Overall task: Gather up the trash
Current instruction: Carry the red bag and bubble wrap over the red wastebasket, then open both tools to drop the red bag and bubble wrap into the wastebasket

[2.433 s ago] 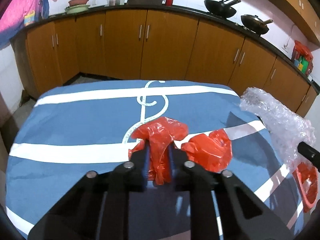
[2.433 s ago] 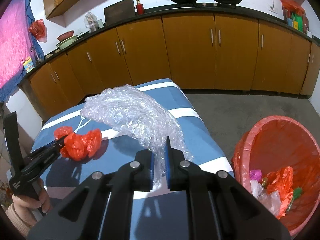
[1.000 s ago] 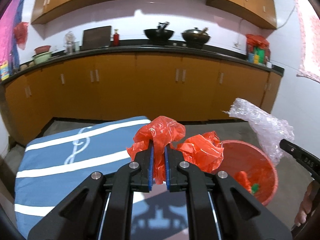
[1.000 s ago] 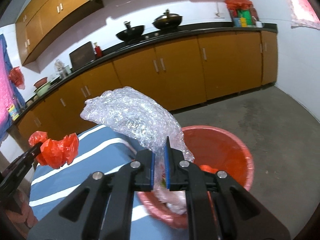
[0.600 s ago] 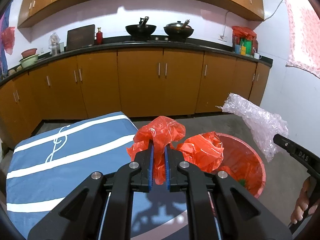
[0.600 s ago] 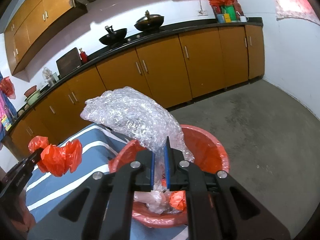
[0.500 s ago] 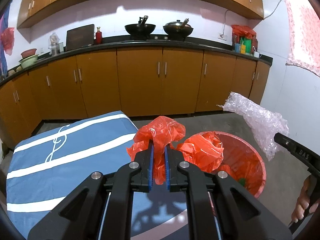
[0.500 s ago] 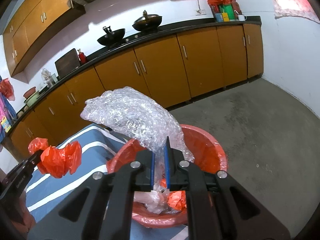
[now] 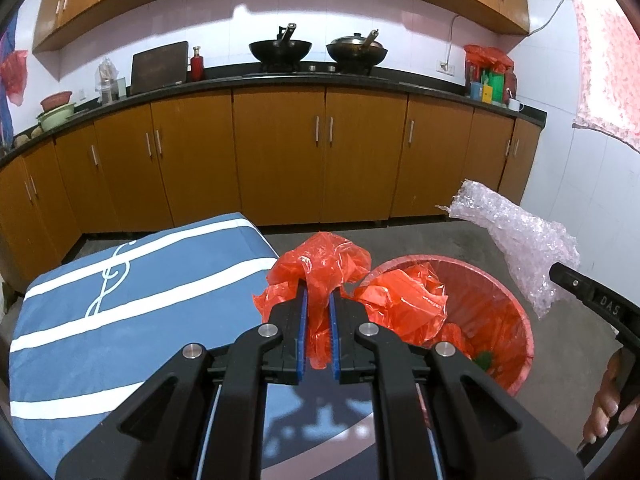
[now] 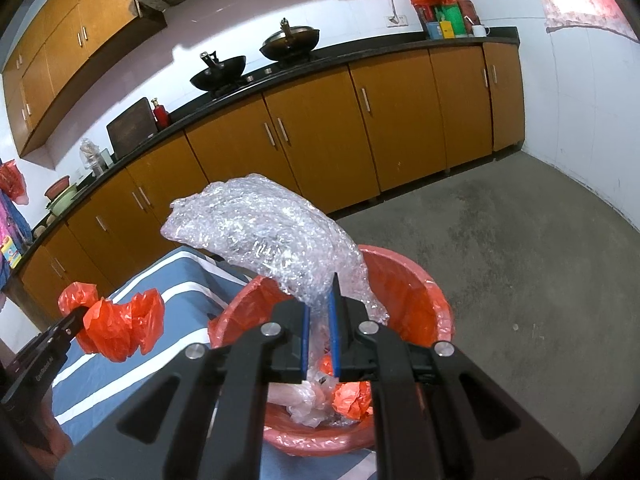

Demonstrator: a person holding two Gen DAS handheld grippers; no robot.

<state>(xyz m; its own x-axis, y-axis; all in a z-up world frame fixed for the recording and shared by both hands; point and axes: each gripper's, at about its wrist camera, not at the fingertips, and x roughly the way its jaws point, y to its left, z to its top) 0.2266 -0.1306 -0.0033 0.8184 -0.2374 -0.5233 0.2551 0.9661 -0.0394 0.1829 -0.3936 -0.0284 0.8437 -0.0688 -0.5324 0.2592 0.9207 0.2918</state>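
Observation:
My left gripper (image 9: 318,302) is shut on a crumpled red plastic bag (image 9: 320,268) and holds it in the air at the table's right edge, next to the red bin (image 9: 516,304). The bag also shows in the right wrist view (image 10: 120,324). My right gripper (image 10: 320,300) is shut on a wad of clear bubble wrap (image 10: 268,232) and holds it right above the red bin (image 10: 424,292). The bubble wrap shows in the left wrist view (image 9: 524,236) at the right. The bin holds red and clear plastic scraps (image 10: 320,396).
A table with a blue cloth with white stripes (image 9: 120,300) lies to the left of the bin. Brown kitchen cabinets (image 9: 280,152) run along the back wall under a counter with two woks. Grey concrete floor (image 10: 520,260) spreads to the right of the bin.
Both grippers have swung from over the table to the bin with their loads still held. In the last half second the views barely shift; the bubble wrap hangs a little nearer the bin.

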